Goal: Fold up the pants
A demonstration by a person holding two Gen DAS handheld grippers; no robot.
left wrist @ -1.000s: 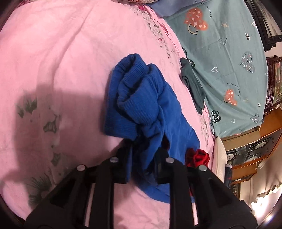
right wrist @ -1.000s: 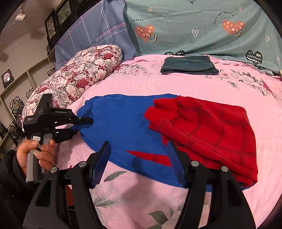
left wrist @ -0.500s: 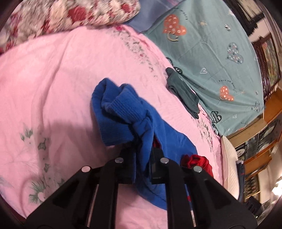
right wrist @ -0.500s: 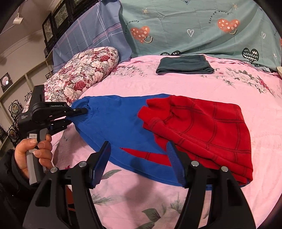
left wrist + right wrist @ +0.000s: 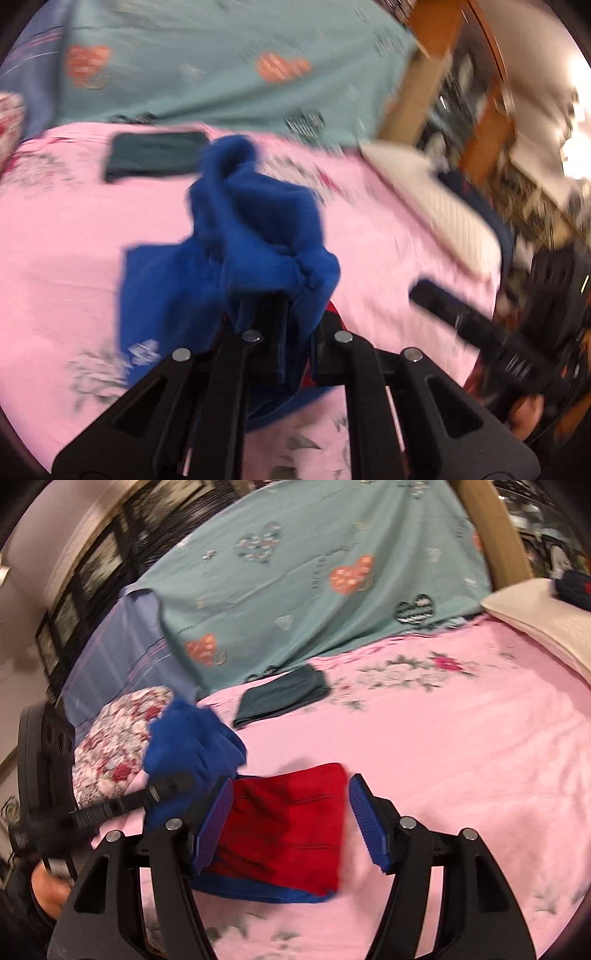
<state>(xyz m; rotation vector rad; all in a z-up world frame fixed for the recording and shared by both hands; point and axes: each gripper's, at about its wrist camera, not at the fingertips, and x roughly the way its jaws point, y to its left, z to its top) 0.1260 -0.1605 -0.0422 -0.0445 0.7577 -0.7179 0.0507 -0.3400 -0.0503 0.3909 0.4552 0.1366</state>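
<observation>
The blue and red pants (image 5: 288, 827) lie on the pink bed sheet (image 5: 461, 760), the red half on top of the blue. My left gripper (image 5: 295, 325) is shut on the bunched blue end of the pants (image 5: 255, 236) and holds it lifted above the bed; it also shows in the right wrist view (image 5: 173, 786). My right gripper (image 5: 290, 819) is open and empty, its blue pads either side of the red part, just above it. In the left wrist view the right gripper (image 5: 461, 317) shows at the right, blurred.
A folded dark green garment (image 5: 284, 694) lies at the back of the bed (image 5: 155, 155). A floral pillow (image 5: 114, 738) sits at the left, a cream pillow (image 5: 546, 620) at the right. A teal heart-print sheet (image 5: 314, 576) hangs behind. Wooden furniture (image 5: 436, 55) stands at the right.
My left gripper has lifted the blue end and swung it across toward the red half. My right gripper has moved in close over the red part. Both views are motion-blurred now.
</observation>
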